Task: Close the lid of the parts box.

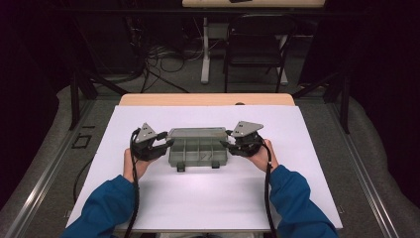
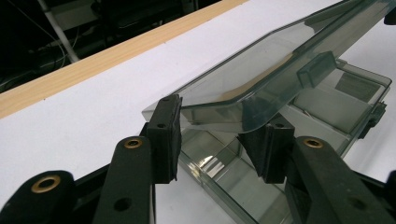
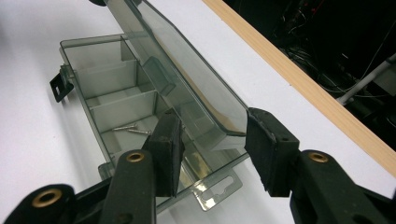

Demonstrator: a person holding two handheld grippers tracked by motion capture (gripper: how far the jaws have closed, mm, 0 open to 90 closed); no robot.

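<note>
A smoky clear compartment box (image 1: 198, 153) lies mid-table with its lid (image 1: 197, 133) tilted up toward the far side. My left gripper (image 1: 166, 146) is at the box's left end, and my right gripper (image 1: 227, 141) is at its right end. In the left gripper view the lid's end (image 2: 243, 84) spans the gap between my pads, above the box's compartments (image 2: 336, 102). In the right gripper view the lid's corner (image 3: 187, 79) sits between the pads, and two small screws (image 3: 127, 128) lie in a compartment of the box (image 3: 107, 79).
A white sheet (image 1: 208, 198) covers the wooden table, whose far edge (image 1: 205, 99) shows bare. Behind the table stand a black chair (image 1: 255, 47) and a table leg among floor cables (image 1: 163, 59). Blue sleeves come in from the bottom.
</note>
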